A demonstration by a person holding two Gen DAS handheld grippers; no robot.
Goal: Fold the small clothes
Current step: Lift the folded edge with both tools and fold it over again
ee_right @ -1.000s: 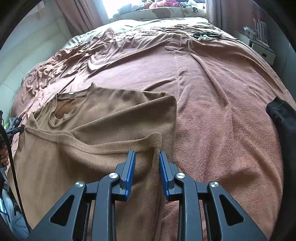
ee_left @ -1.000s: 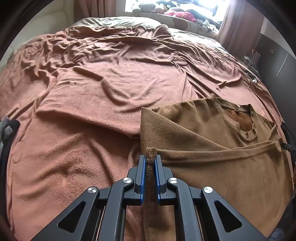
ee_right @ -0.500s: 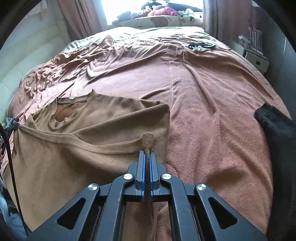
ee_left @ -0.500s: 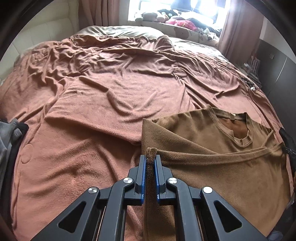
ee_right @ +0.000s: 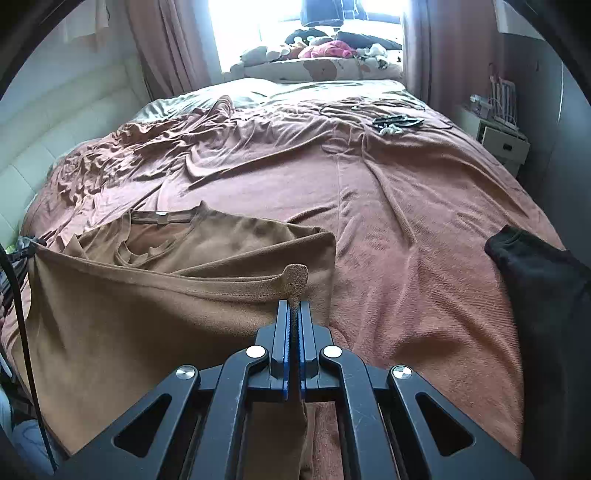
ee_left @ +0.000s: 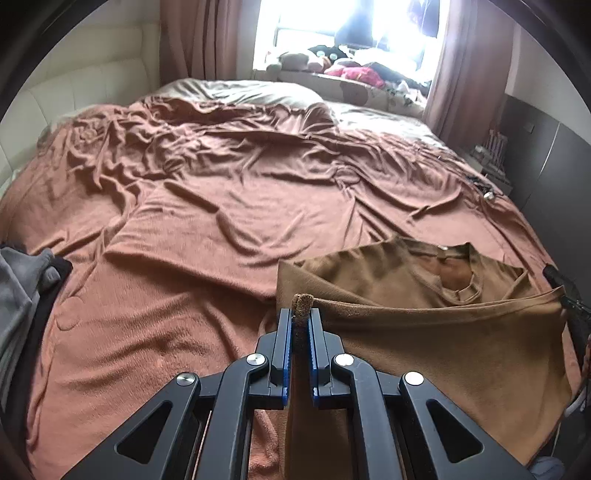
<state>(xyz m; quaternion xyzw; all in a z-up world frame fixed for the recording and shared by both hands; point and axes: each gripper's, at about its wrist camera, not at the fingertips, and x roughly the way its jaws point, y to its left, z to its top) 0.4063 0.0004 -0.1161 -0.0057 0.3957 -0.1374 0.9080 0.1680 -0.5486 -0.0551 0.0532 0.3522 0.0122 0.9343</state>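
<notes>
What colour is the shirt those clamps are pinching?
Tan-brown shirt, plain, best seen in the right wrist view.

right fingers (ee_right: 294, 314) clamped shirt (ee_right: 147, 302) hem.

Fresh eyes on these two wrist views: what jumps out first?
The brown T-shirt in the foreground, its hem lifted taut off the rust-coloured bedspread, with the neckline still lying flat further back. Each claw is shut on a hem corner: the left claw on one, the right claw on the other, a nub of fabric poking up past each pair of blue pads. Beyond, a glaring window with soft toys piled on its sill.
</notes>
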